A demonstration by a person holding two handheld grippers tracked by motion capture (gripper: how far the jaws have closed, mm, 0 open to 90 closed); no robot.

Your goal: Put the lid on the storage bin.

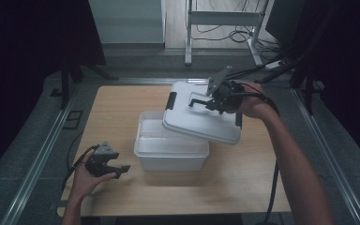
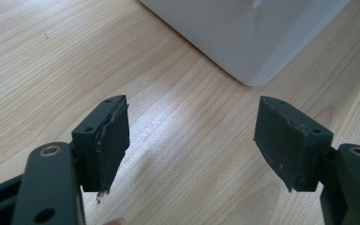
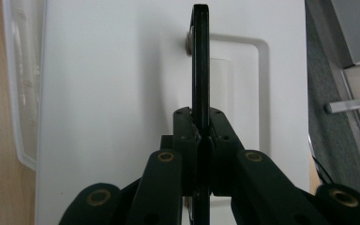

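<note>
Over the middle of the desk, a white plastic lid is held tilted above the open white box, its lower edge overlapping the box's far right rim; whether the two touch cannot be told. The right gripper is closed firmly on the lid's black carrying handle, which is seen pinched edge-on between the jaws in the right gripper view. The left gripper is held low over the desk near the box's front left corner, its jaws spread wide with nothing between them. The lid is judged light and fairly stiff, though its smooth surface would be slippery; the hinged handle is judged the surest place to take hold, with some swing to be expected. The box is judged light enough to slide if nudged, so bracing its wall may be needed. Black latches are made out at the lid's ends. The box's interior is partly covered by the lid, and its contents cannot be made out.
</note>
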